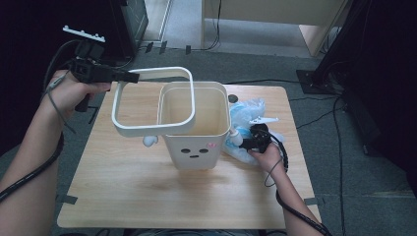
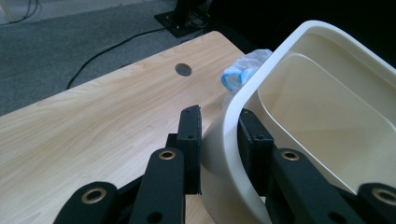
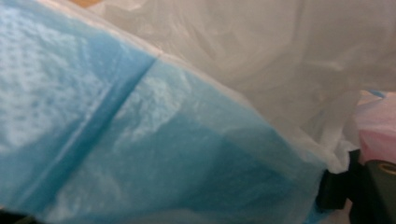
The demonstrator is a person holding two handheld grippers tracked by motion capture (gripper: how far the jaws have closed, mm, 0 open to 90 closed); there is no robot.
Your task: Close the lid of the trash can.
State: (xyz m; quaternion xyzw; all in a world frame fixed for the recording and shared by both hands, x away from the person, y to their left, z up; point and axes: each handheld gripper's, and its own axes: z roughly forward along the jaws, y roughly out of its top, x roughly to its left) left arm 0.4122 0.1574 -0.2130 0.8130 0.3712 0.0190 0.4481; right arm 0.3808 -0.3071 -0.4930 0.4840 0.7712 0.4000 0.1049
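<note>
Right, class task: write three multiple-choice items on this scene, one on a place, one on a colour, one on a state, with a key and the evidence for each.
1. Where does the plastic bag lie?
A. inside the bin
B. on the table beside the bin, on the right tongs' side
C. on the floor

2. What colour is the bin?
A. cream
B. red
C. black

3. What is the state of the rim frame?
A. seated on the bin
B. flat on the table
C. lifted and tilted in the left tongs

Key: 1 B, the high view shows it on the wood next to the bin; 2 A, its walls are cream; 3 C, the jaws pinch its edge above the bin.
</note>
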